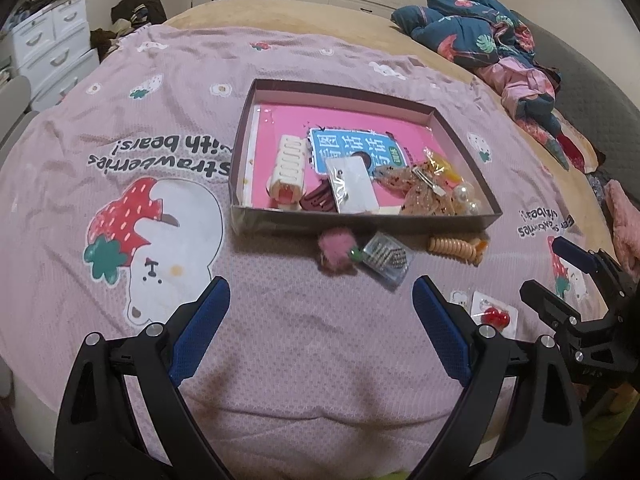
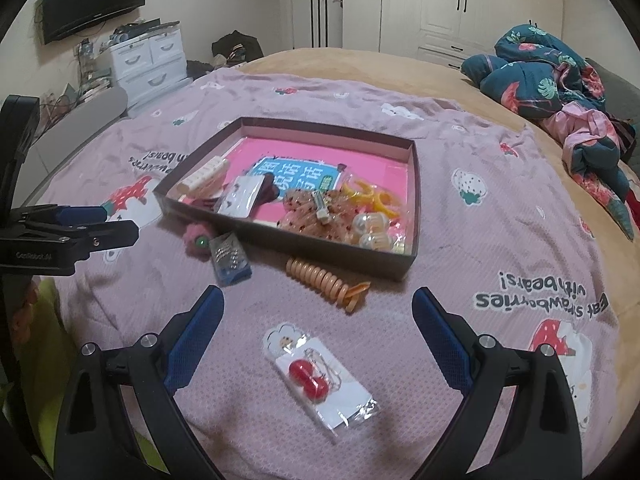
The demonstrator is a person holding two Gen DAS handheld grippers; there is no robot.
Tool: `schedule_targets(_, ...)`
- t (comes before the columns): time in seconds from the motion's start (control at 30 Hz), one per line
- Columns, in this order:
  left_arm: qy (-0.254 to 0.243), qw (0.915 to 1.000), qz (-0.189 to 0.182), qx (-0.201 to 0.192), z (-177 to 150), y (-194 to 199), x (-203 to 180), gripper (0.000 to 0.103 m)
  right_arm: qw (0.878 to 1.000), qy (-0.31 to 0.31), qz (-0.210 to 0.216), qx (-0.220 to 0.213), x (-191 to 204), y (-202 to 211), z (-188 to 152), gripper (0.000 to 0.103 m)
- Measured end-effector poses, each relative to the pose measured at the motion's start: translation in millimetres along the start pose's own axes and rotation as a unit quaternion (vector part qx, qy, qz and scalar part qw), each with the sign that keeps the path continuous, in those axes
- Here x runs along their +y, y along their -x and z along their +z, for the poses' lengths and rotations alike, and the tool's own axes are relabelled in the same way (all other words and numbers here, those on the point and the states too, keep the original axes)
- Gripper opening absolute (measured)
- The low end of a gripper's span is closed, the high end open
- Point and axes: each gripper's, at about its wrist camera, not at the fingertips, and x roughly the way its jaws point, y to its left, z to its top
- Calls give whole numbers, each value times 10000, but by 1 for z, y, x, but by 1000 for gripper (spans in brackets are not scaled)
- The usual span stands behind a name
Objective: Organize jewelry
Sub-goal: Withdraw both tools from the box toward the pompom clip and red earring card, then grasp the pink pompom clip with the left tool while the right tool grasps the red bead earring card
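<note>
A shallow brown box [image 1: 360,218] [image 2: 328,256] with a pink floor lies on the bedspread and holds hair clips, pearl pieces and a small packet. In front of it lie a pink pom-pom [image 1: 336,249] [image 2: 196,238], a packet of beads [image 1: 386,260] [image 2: 230,262] and a peach coil hair tie [image 1: 456,249] [image 2: 324,282]. A red cherry earring card [image 2: 320,376] [image 1: 494,314] lies nearer. My left gripper [image 1: 320,308] is open and empty, short of the pom-pom. My right gripper [image 2: 316,320] is open and empty, over the earring card.
The pink strawberry-bear bedspread [image 1: 120,160] covers the bed. A crumpled blue floral quilt [image 1: 480,24] [image 2: 560,80] lies at the far right. White drawers [image 2: 148,60] stand beyond the bed at the left. The left gripper shows at the left of the right wrist view [image 2: 100,226].
</note>
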Motion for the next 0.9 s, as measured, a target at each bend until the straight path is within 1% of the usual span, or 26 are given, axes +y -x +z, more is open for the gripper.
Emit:
schedule_targets(0.6,-258,9994,7,220,-19,-14,-15,86,9997,73,4,229,3,-7,-27,94)
schedule_targets(0.9,-315,9987,-26,397,-24,-31,-21,85,9988,43,-8,497,-7,-20,-45,94)
